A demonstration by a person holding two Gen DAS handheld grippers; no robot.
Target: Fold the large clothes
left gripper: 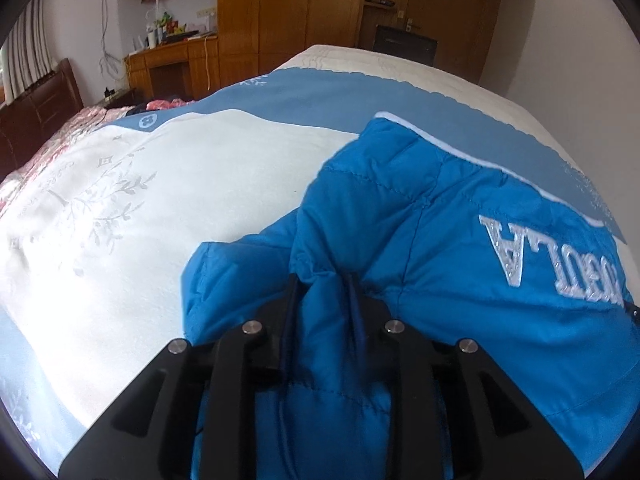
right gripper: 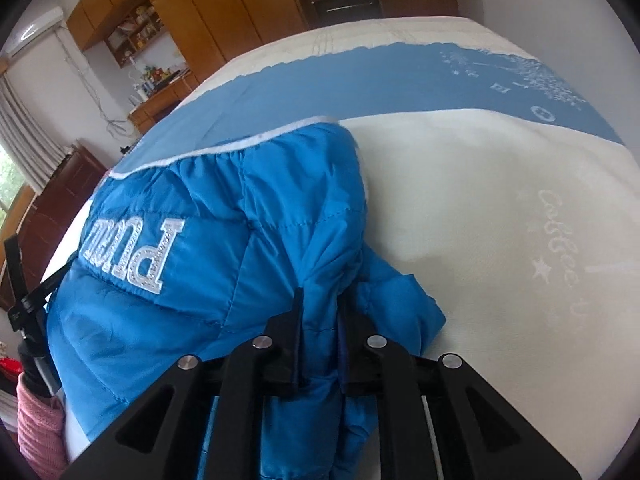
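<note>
A bright blue quilted jacket (left gripper: 460, 248) with white stitched letters and a white hem lies on the bed. My left gripper (left gripper: 326, 284) is shut on a bunched fold of it at its left side. In the right wrist view the same jacket (right gripper: 224, 248) fills the lower left, and my right gripper (right gripper: 320, 300) is shut on a bunched fold at its right side. Both hold the fabric low over the bed. The jacket's far hem rests on the bedcover's blue band.
The bed (left gripper: 180, 208) has a white and blue cover with pale prints. A dark wooden headboard (left gripper: 36, 116) stands at the left. Wooden wardrobes (left gripper: 288, 12) and a desk (left gripper: 168, 64) line the far wall. A pink cloth (right gripper: 40, 428) shows at the lower left.
</note>
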